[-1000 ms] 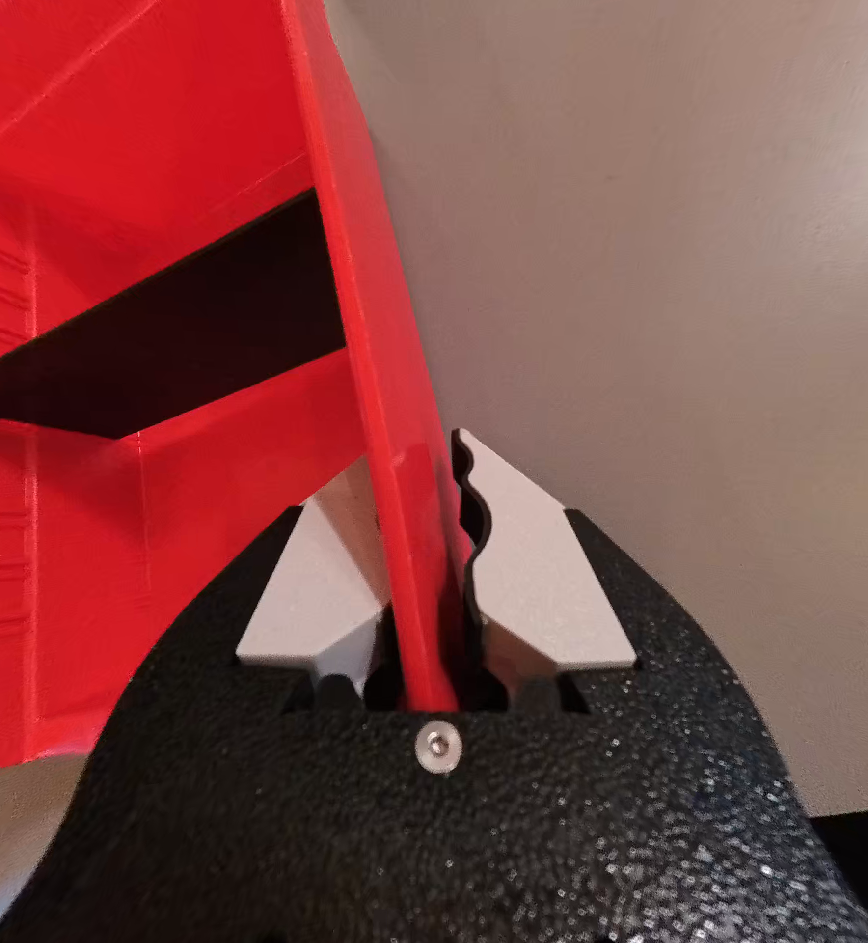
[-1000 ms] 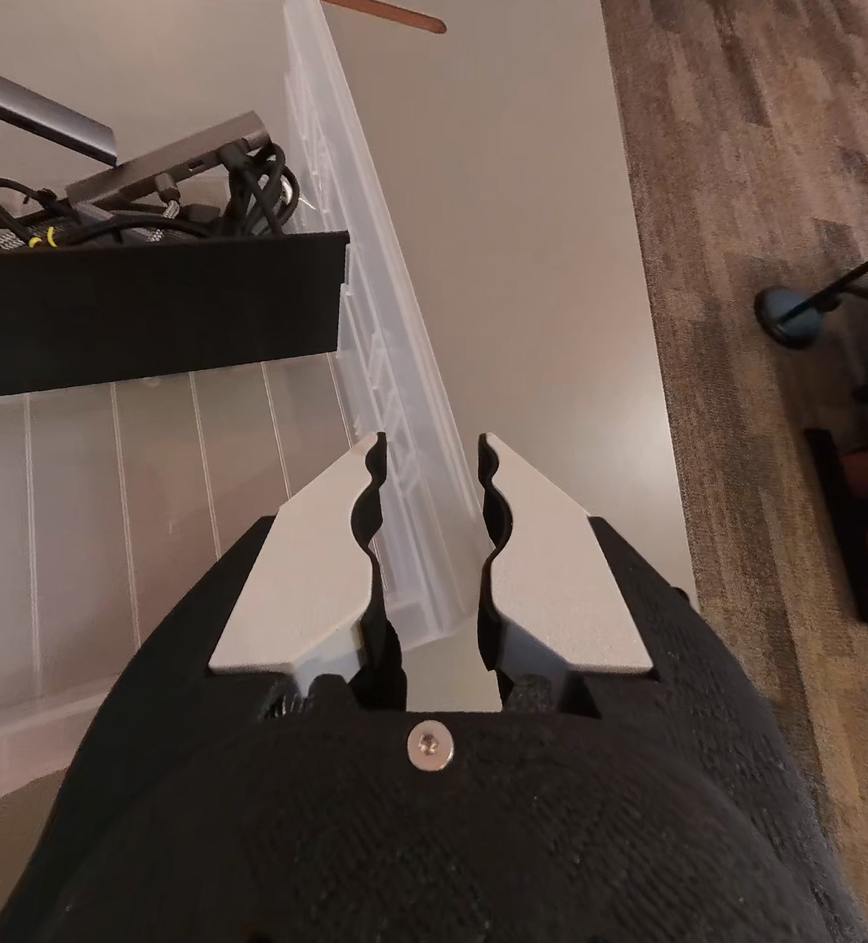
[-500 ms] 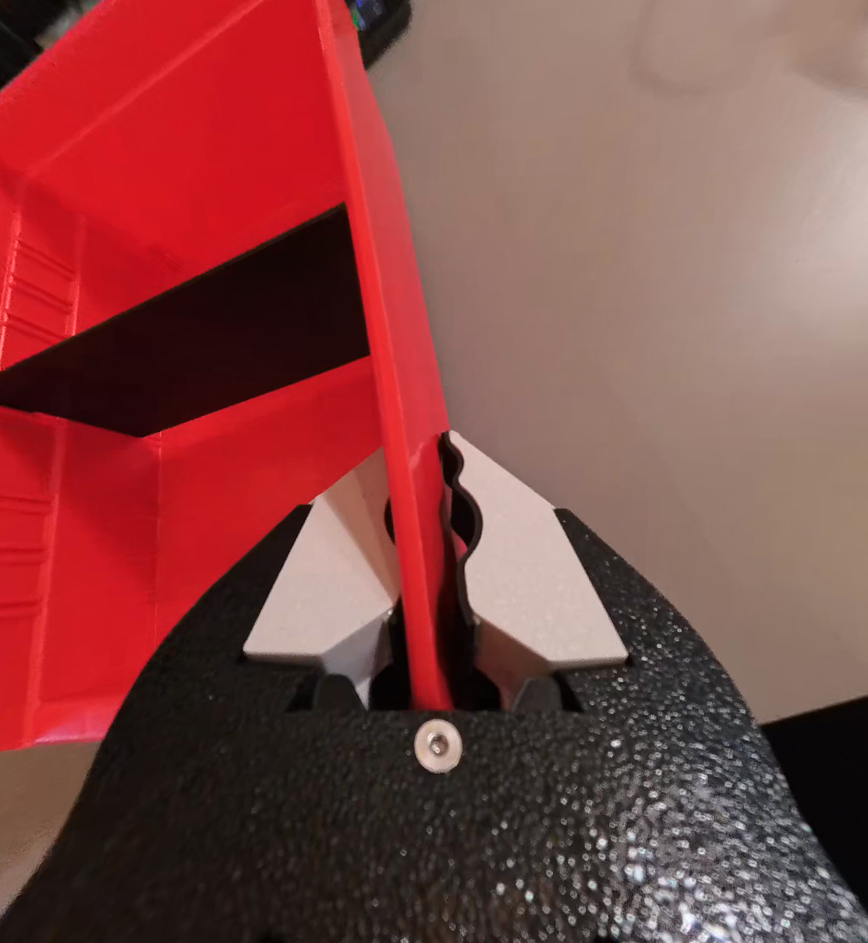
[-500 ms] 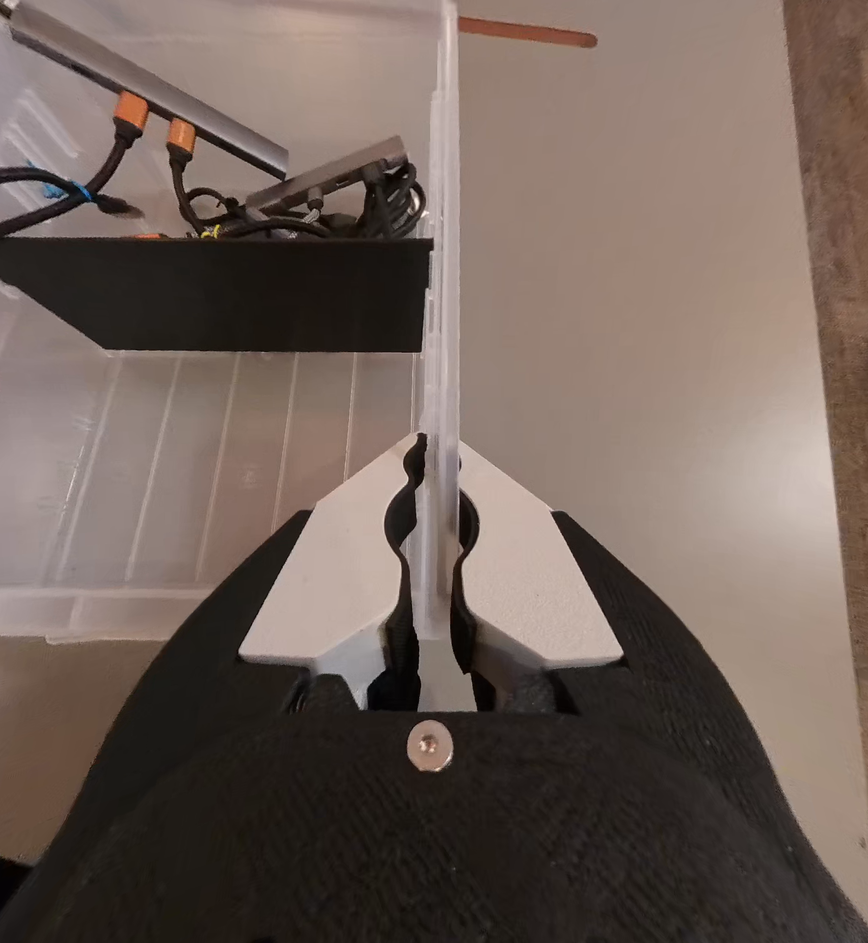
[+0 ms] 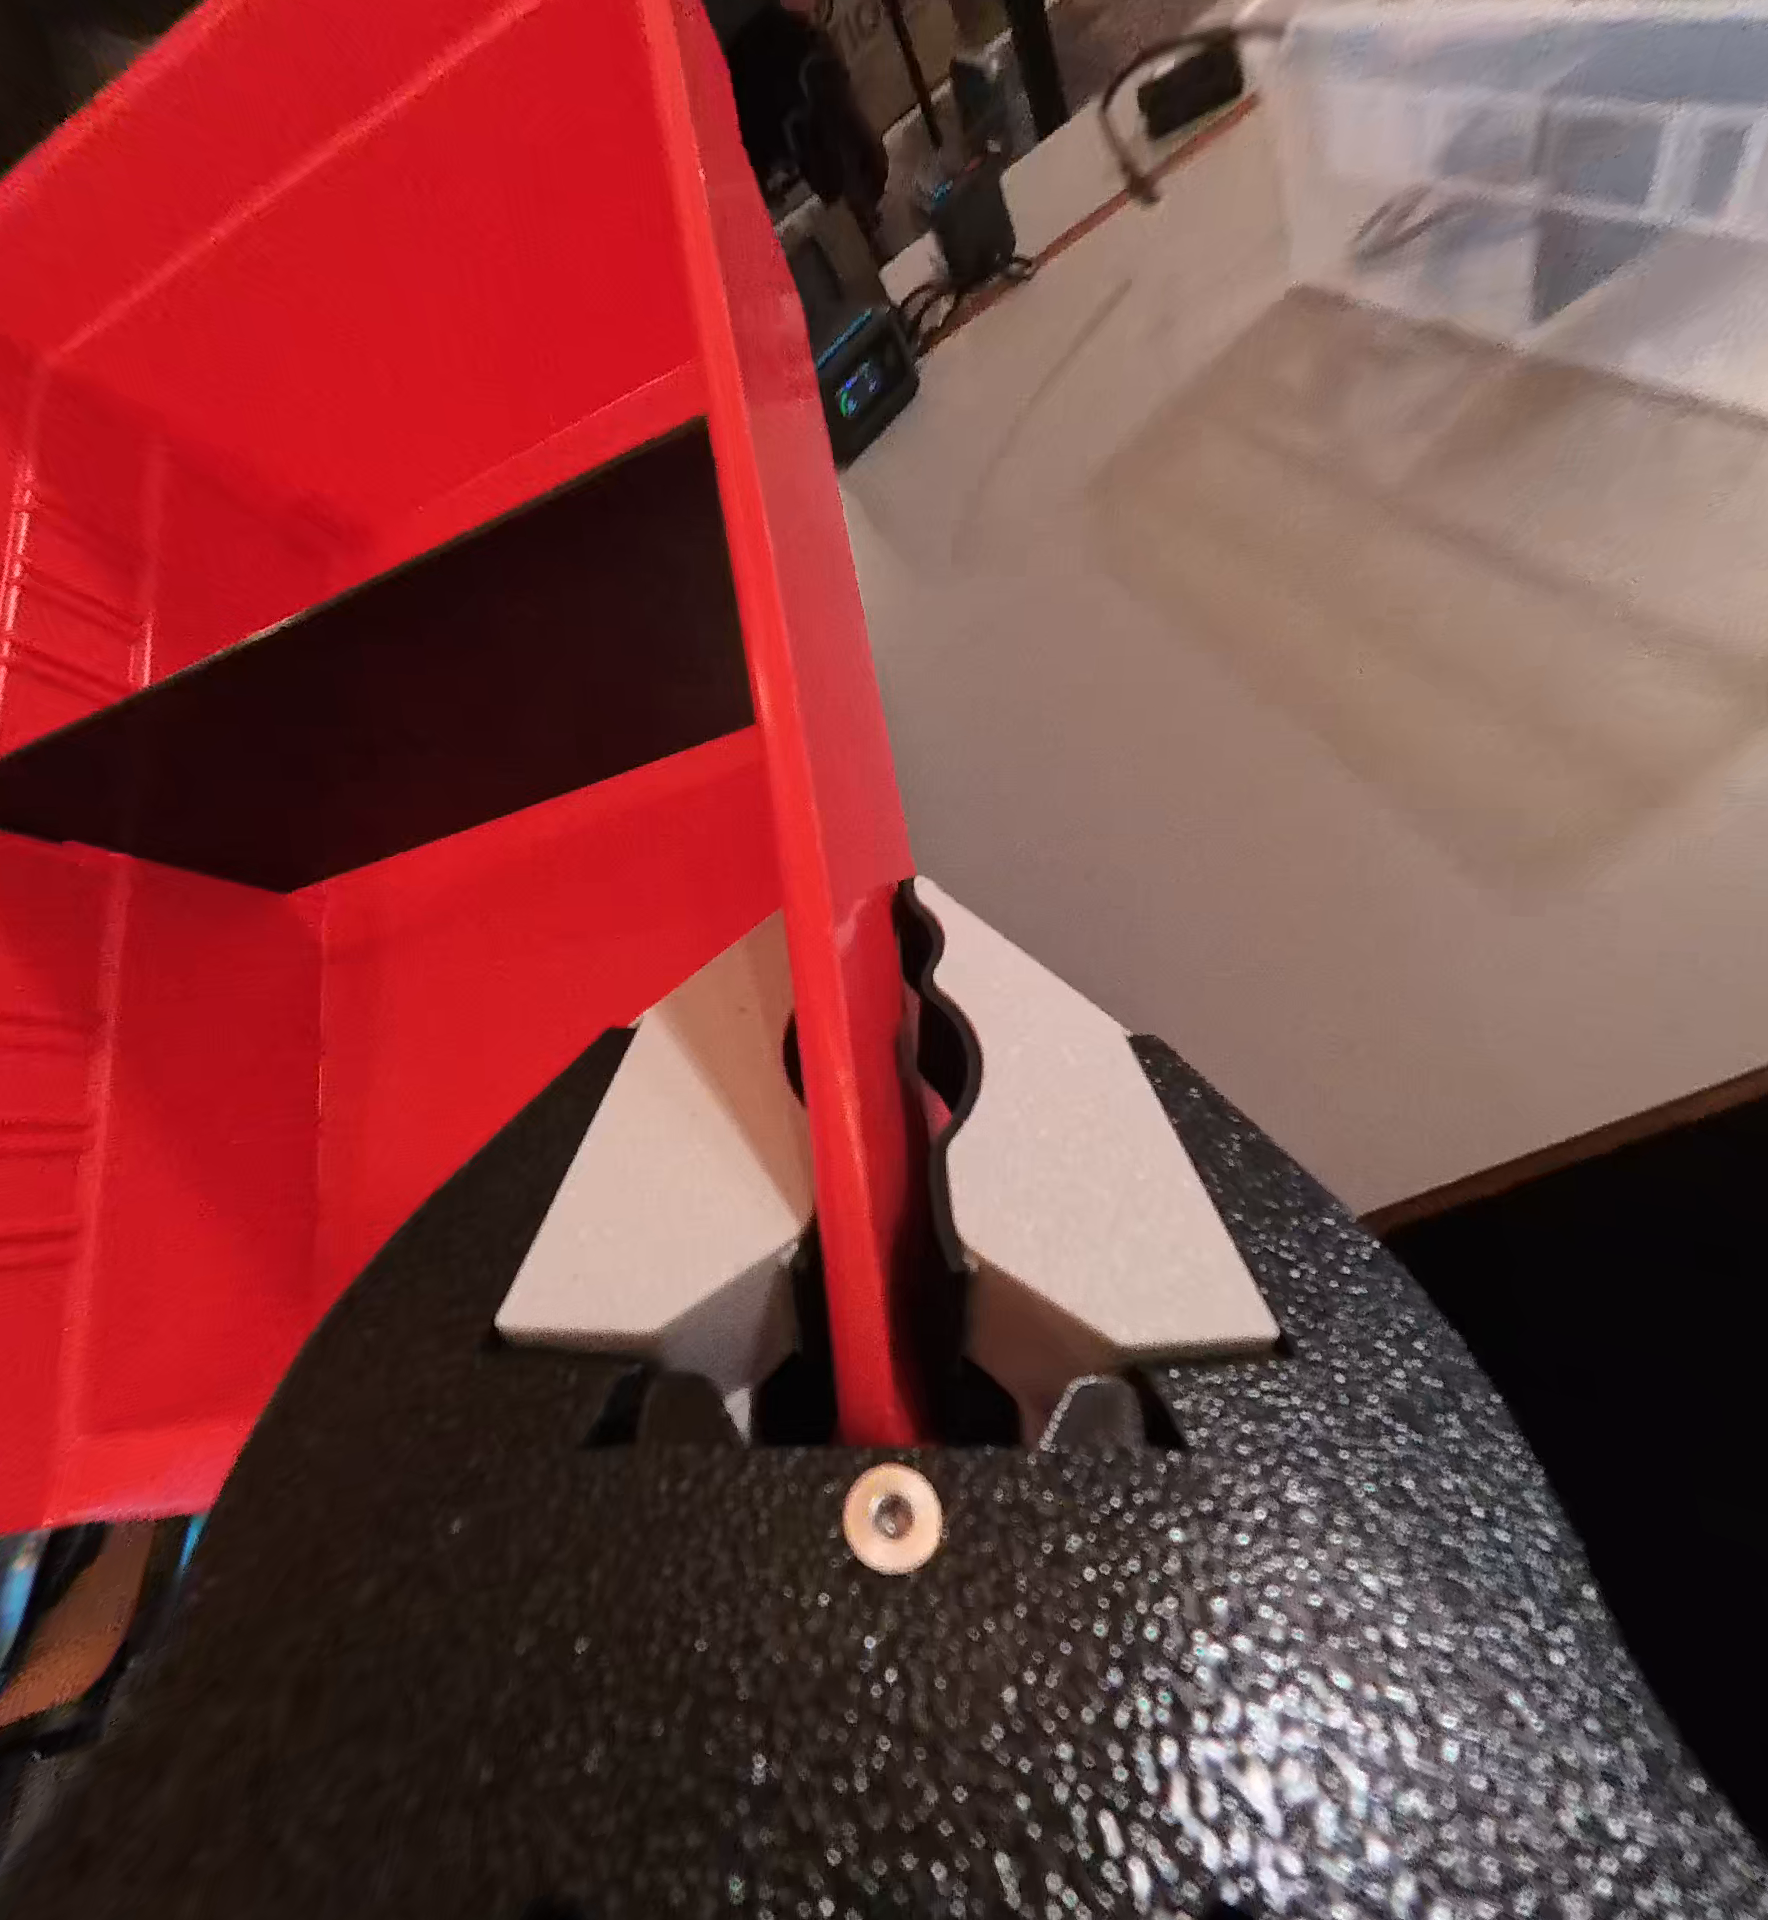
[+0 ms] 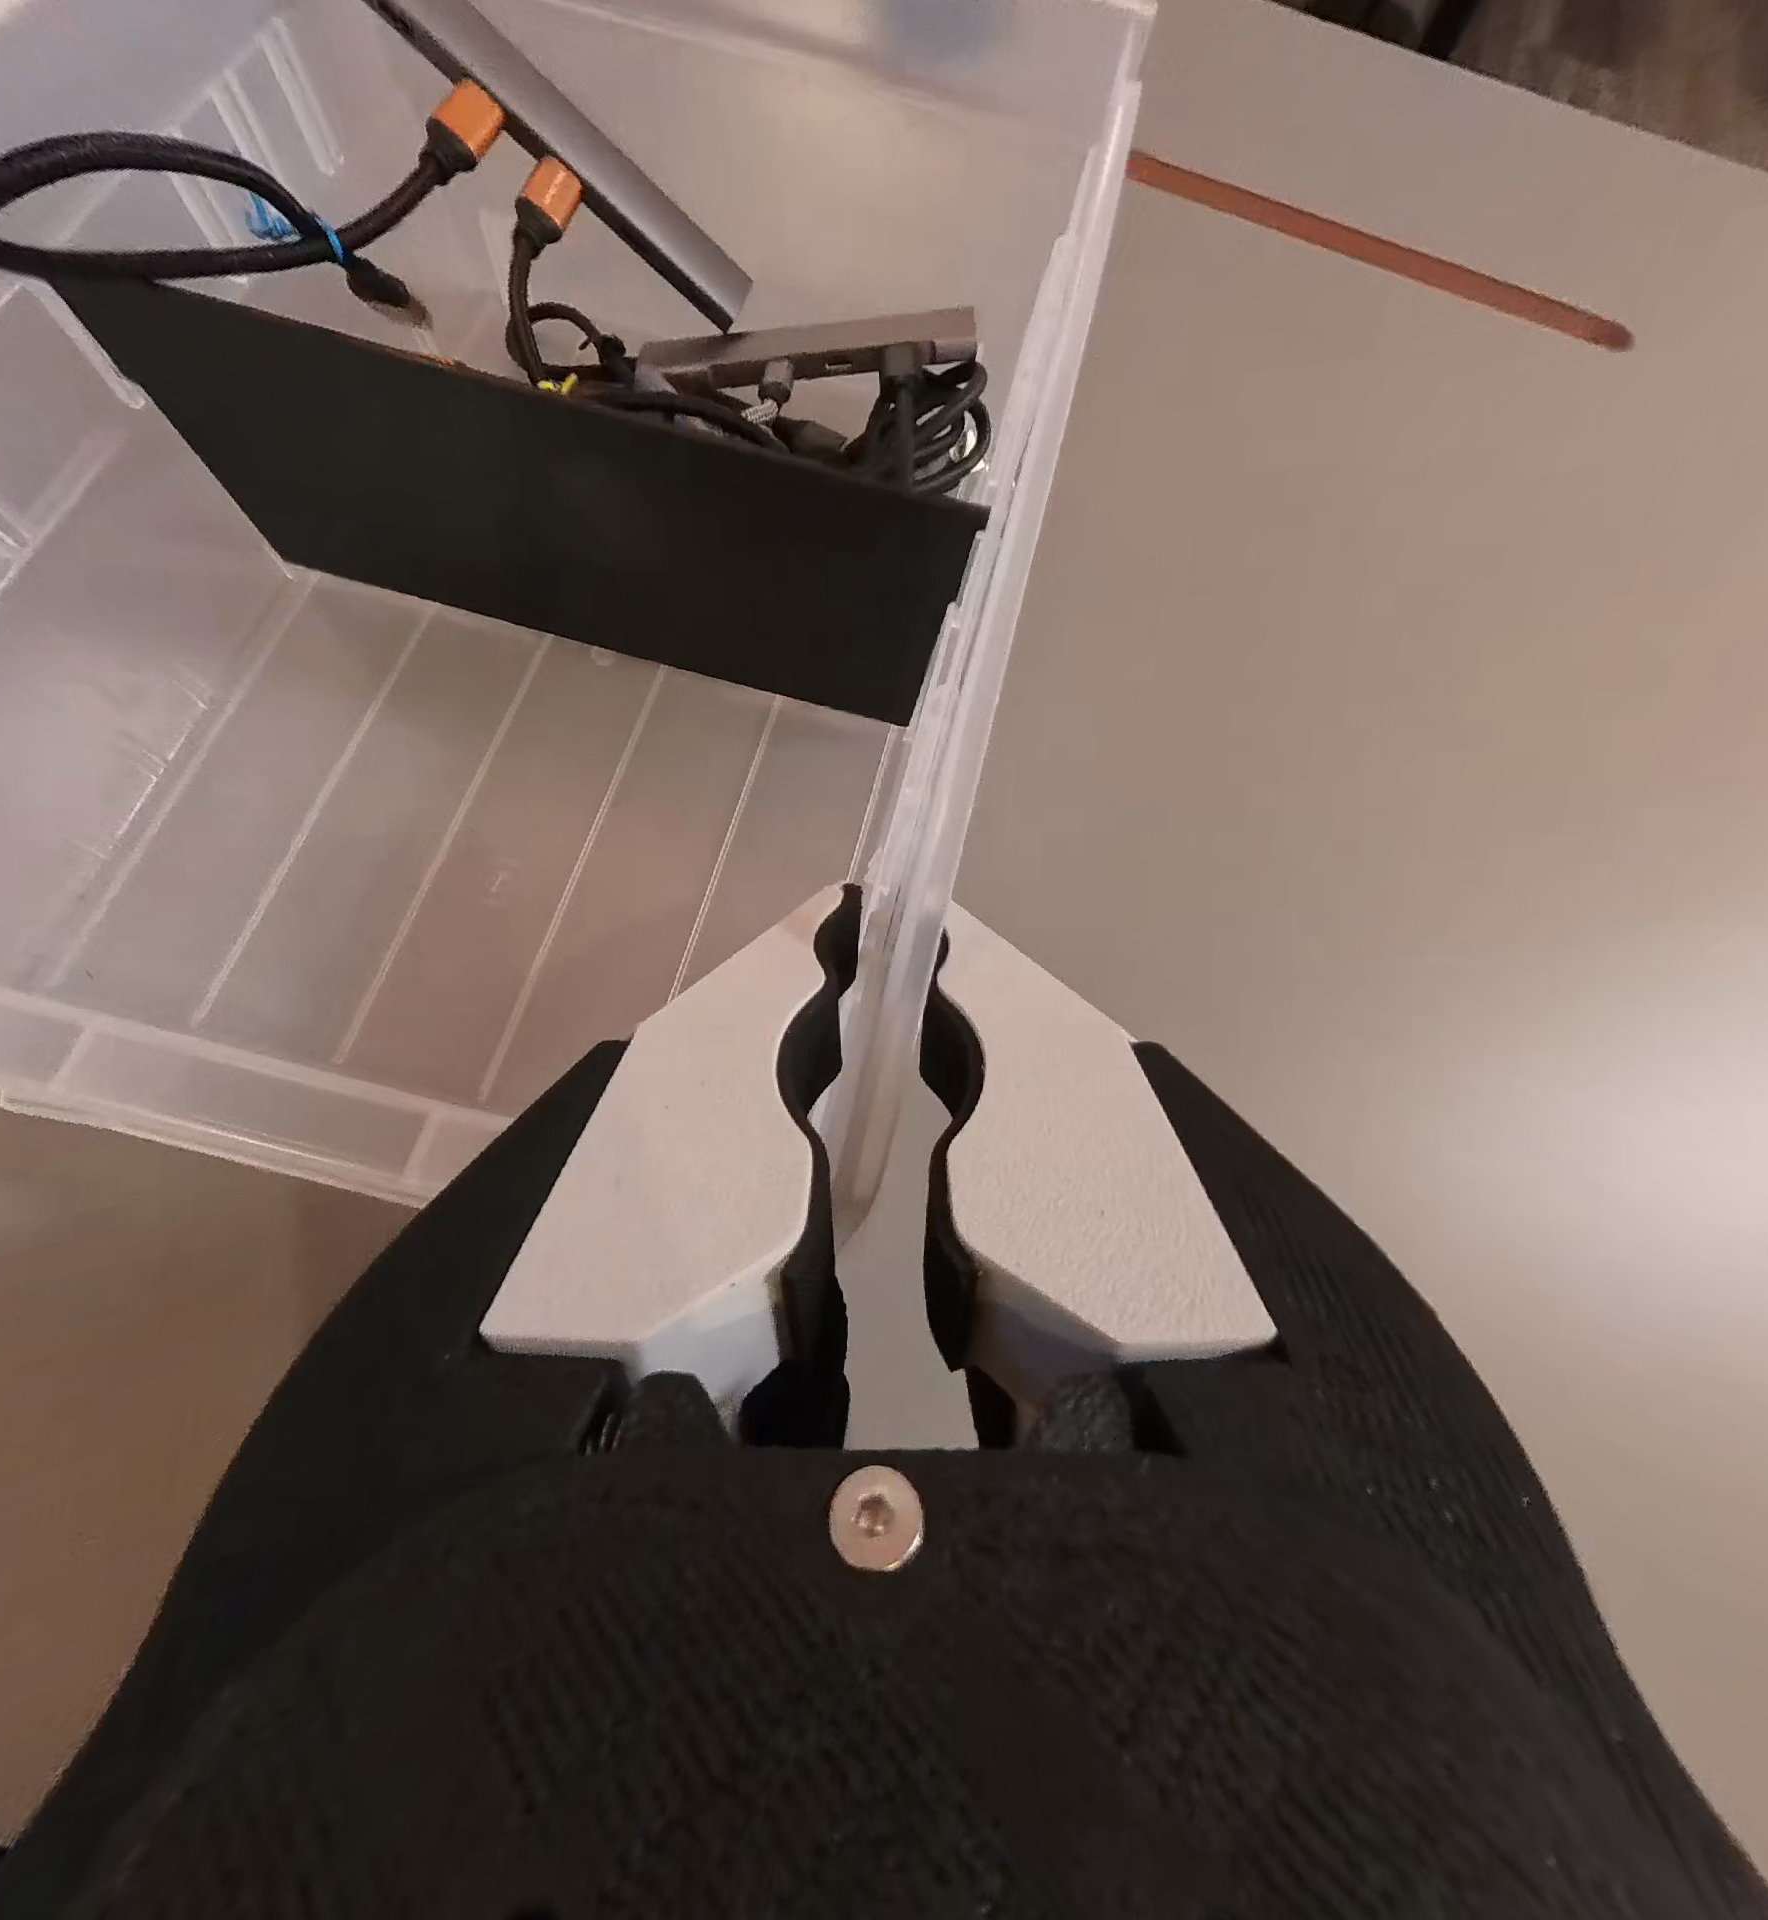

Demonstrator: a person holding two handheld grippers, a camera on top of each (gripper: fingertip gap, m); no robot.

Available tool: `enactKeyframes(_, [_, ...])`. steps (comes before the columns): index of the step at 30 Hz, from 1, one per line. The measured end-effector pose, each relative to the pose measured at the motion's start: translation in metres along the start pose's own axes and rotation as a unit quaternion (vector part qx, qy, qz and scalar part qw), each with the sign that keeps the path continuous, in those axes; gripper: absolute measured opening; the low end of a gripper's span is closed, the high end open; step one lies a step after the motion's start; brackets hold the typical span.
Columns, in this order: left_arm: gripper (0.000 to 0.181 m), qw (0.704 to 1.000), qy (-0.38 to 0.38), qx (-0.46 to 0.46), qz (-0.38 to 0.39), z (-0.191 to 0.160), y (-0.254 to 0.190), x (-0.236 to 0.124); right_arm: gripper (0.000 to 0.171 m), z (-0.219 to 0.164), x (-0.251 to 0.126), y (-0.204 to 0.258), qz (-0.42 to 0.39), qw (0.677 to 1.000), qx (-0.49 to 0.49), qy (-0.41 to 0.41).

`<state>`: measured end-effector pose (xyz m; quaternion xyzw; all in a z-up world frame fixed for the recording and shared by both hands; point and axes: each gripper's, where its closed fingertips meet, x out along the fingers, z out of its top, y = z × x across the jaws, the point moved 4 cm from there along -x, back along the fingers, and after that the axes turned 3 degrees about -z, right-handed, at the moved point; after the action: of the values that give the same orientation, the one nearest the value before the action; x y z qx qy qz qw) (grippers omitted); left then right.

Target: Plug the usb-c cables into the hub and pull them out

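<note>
1. The clear bin (image 6: 464, 831) looks tilted, held by one thin side wall only. If the right hand-held gripper (image 6: 885, 935) slips, I expect the hubs (image 6: 807, 348) and cables (image 6: 132, 218), lying in the far compartment behind a black divider (image 6: 599, 540), to slide or spill onto the desk (image 6: 1431, 727).
2. The red bin (image 5: 236, 520) hangs the same way and could twist out of the grip.
3. The left hand-held gripper (image 5: 849, 987) is clamped on the red bin's side wall.
4. The right one pinches the clear bin's wall, pointing along it.
</note>
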<state>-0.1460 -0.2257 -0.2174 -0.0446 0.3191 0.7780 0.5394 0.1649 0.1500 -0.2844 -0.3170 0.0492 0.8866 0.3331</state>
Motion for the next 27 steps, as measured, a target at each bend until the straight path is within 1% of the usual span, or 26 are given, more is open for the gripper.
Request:
enactKeyframes(2, [0.004,1.0,-0.012,0.008,0.001,0.01,-0.004,-0.007,0.006,0.005,0.002,0.022,0.011,1.0,-0.01,-0.012])
enactKeyframes(5, [0.004,0.999,-0.035,0.018,0.005,0.028,-0.011,-0.016,0.007,0.013,0.003,0.062,0.051,0.998,-0.018,-0.03])
enactKeyframes(8, [0.004,0.997,-0.067,0.024,0.002,0.051,-0.019,-0.023,0.031,0.02,0.002,0.107,0.111,0.991,-0.027,-0.072])
enactKeyframes(10, [0.004,0.995,-0.091,0.029,-0.008,0.07,-0.028,-0.026,0.046,0.024,-0.005,0.136,0.166,0.98,-0.048,-0.103])
enactKeyframes(12, [0.004,0.992,-0.12,0.029,-0.028,0.093,-0.039,-0.026,0.062,0.031,-0.015,0.142,0.18,0.974,-0.068,-0.122])
enactKeyframes(13, [0.004,0.989,-0.136,0.03,-0.042,0.105,-0.045,-0.026,0.071,0.037,-0.023,0.136,0.177,0.972,-0.075,-0.134])
enactKeyframes(15, [0.004,0.983,-0.167,0.039,-0.073,0.132,-0.062,-0.022,0.07,0.052,-0.043,0.103,0.139,0.973,-0.068,-0.173])
enactKeyframes(17, [0.004,0.974,-0.19,0.054,-0.112,0.162,-0.085,-0.015,0.068,0.066,-0.069,0.053,0.081,0.971,-0.046,-0.22])
enactKeyframes(19, [0.004,0.963,-0.206,0.074,-0.16,0.191,-0.116,-0.008,0.066,0.07,-0.098,-0.005,0.008,0.968,-0.016,-0.249])
enactKeyframes(21, [0.004,0.947,-0.217,0.098,-0.214,0.22,-0.154,0.0,0.063,0.064,-0.129,-0.06,-0.065,0.962,0.018,-0.265])
enactKeyframes(23, [0.004,0.929,-0.218,0.122,-0.274,0.245,-0.196,0.003,0.061,0.049,-0.158,-0.107,-0.132,0.952,0.06,-0.269])
enactKeyframes(25, [0.006,0.908,-0.215,0.149,-0.328,0.266,-0.237,0.009,0.059,0.031,-0.183,-0.142,-0.174,0.941,0.096,-0.272])
enactKeyframes(27, [0.007,0.889,-0.211,0.17,-0.369,0.282,-0.277,0.022,0.052,0.017,-0.205,-0.167,-0.212,0.928,0.116,-0.284])
